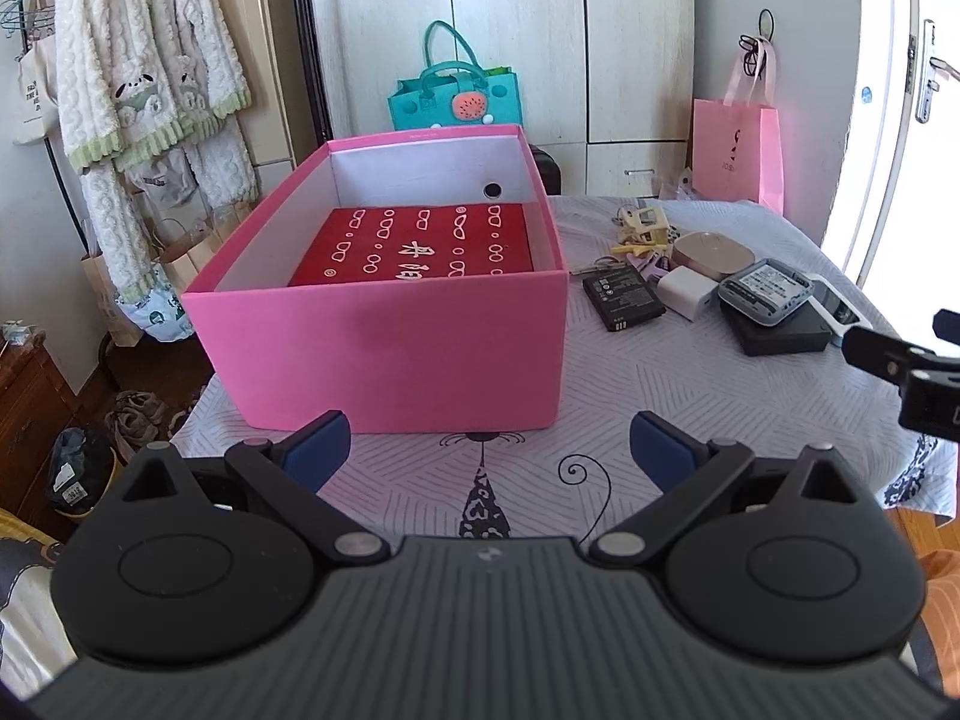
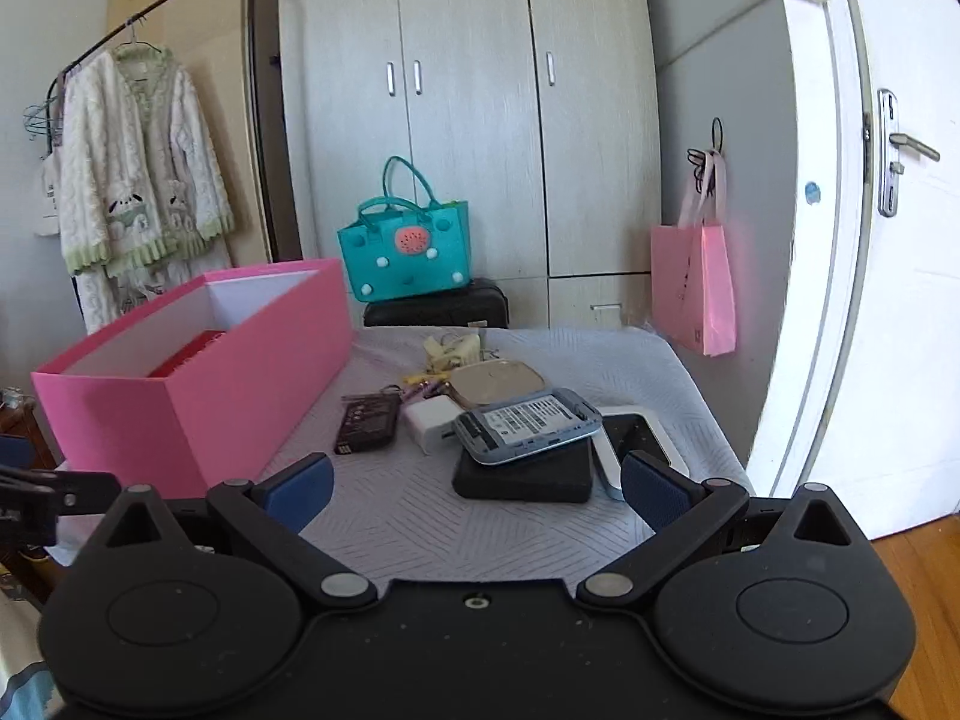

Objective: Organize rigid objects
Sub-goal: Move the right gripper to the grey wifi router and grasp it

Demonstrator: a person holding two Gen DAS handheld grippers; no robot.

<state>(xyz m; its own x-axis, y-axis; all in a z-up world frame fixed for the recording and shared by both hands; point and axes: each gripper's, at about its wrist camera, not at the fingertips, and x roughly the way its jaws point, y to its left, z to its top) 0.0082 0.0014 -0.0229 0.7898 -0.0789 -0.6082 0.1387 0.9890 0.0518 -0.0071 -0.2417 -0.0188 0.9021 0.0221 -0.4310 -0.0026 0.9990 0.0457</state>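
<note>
gadgets lie in a loose pile (image 1: 720, 288) at my two o'clock in the left wrist view, well apart from my left gripper (image 1: 489, 450), whose jaws are spread and hold nothing. pink box (image 1: 384, 348) sits dead ahead at twelve, open-topped, a red flat box (image 1: 414, 246) already on its floor.

from the right wrist view, my right gripper (image 2: 477, 489) is nearer: jaws spread, empty, black slab (image 2: 522, 477) just beyond at twelve, its long axis crosswise, a grey device (image 2: 528, 426) stacked on it. the box stands at ten o'clock; the table edge drops off at three.
</note>
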